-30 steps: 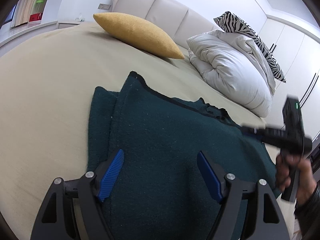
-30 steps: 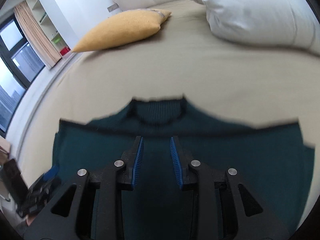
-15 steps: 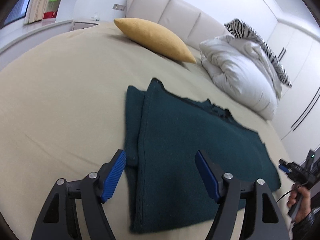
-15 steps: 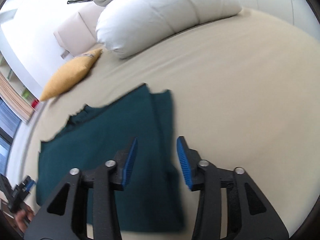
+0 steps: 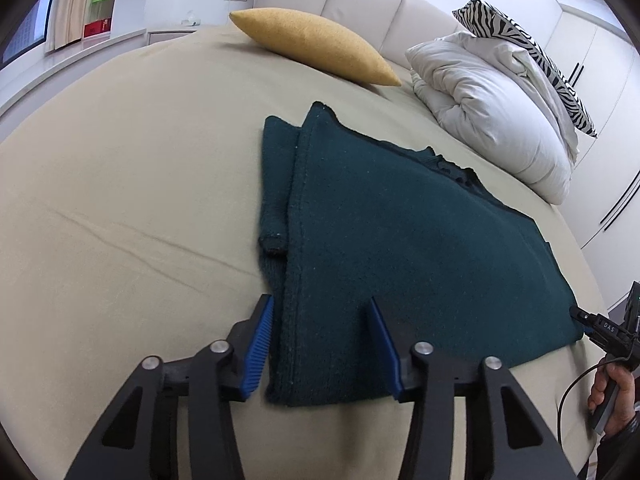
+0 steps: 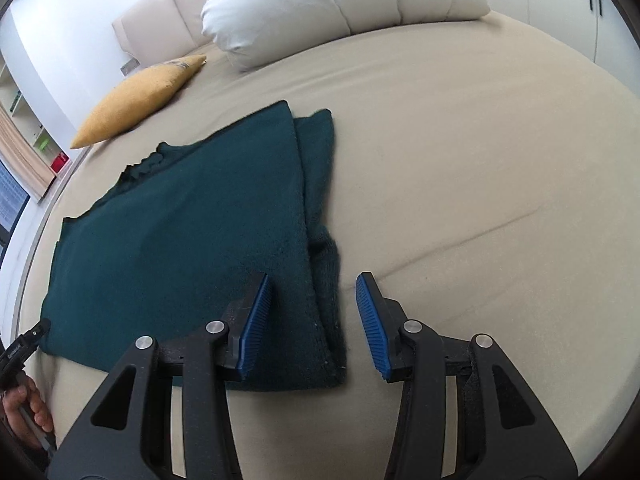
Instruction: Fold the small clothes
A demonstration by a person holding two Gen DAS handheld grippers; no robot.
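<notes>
1. The green sweater (image 5: 400, 240) lies flat on the bed (image 5: 120, 180), sleeves tucked in along both sides.
2. Left tongs (image 5: 324, 344) are apart, straddling the near left hem corner. Right tongs (image 6: 312, 328) are apart too, over the near right corner.
3. Probably best to pinch both corners deep enough to catch every layer, then lift evenly and carry the hem up to the collar so the edges line up.

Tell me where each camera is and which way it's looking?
Left wrist: sits on the left gripper, looking across the green sweater up the bed; the right hand shows.
Right wrist: sits on the right gripper, over the sweater's other side; the left hand shows.
Both see the sweater, yellow pillow and white duvet.
</notes>
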